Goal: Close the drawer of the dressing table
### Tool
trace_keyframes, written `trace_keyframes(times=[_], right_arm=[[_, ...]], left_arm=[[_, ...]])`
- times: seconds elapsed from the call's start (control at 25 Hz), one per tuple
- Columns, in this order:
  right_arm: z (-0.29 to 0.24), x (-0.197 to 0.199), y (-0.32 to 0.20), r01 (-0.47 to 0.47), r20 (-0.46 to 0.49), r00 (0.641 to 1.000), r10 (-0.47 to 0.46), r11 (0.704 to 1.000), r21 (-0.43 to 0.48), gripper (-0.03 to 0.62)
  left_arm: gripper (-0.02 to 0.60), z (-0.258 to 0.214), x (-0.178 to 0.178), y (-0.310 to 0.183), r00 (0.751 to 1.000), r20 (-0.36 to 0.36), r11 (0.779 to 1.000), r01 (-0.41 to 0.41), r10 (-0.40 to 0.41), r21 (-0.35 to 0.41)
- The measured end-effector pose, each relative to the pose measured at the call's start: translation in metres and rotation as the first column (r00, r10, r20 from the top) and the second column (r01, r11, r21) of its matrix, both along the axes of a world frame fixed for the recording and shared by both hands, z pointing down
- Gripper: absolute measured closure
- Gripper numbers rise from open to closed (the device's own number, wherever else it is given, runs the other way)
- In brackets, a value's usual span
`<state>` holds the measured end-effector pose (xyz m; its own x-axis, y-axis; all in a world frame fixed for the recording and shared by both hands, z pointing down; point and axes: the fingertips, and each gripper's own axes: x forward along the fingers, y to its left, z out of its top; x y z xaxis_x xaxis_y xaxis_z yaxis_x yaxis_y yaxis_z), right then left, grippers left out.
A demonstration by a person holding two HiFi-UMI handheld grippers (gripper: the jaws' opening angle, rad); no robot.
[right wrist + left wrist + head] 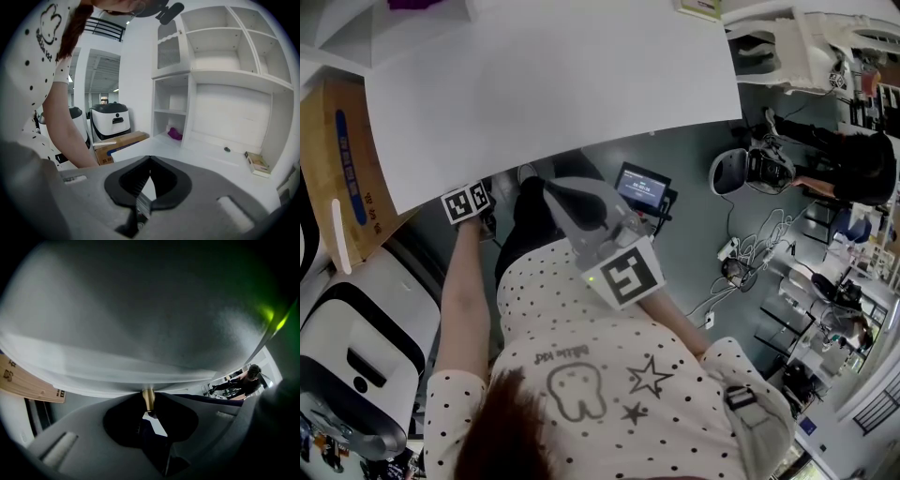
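**Left on knob, right parked**

Your left gripper (148,405) pinches the brass knob (148,397) of the drawer (140,333) at 10 o'clock, under the tabletop (553,84) edge, likely to push it in. Your right gripper (149,161), jaws together and empty, hangs clear at 12.

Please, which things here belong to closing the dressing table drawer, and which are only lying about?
Job: dressing table; drawer; its brass knob, gripped by the left gripper.
Lying about: cardboard box; purple thing on a shelf; small box on the tabletop; right gripper, shut and empty.
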<state>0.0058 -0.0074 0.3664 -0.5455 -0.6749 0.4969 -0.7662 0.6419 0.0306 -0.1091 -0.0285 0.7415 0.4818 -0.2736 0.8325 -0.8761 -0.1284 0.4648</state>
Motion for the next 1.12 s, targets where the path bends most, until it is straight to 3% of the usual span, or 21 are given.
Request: trace_keyframes(times=[0.52,0.76,1.12], right_arm=[[-0.002,0.011,0.004,-0.024,0.002,1.0,0.024,1.0,0.01,0.595],[-0.003,0.016,0.003,-0.032,0.0,0.999,0.032,0.999,0.022,0.597],[-0.002,0.026,0.006,-0.044,0.005,0.999,0.044,0.999,0.018,0.597]], left_arm=[[0.52,0.002,-0.002,0.0,0.999,0.041,1.0,0.019,-0.019,-0.001],[0.465,0.001,0.002,0.0,1.0,0.016,1.0,0.017,-0.017,-0.007],[0.465,0.005,-0.006,0.008,0.998,0.045,0.999,0.04,-0.039,-0.026]])
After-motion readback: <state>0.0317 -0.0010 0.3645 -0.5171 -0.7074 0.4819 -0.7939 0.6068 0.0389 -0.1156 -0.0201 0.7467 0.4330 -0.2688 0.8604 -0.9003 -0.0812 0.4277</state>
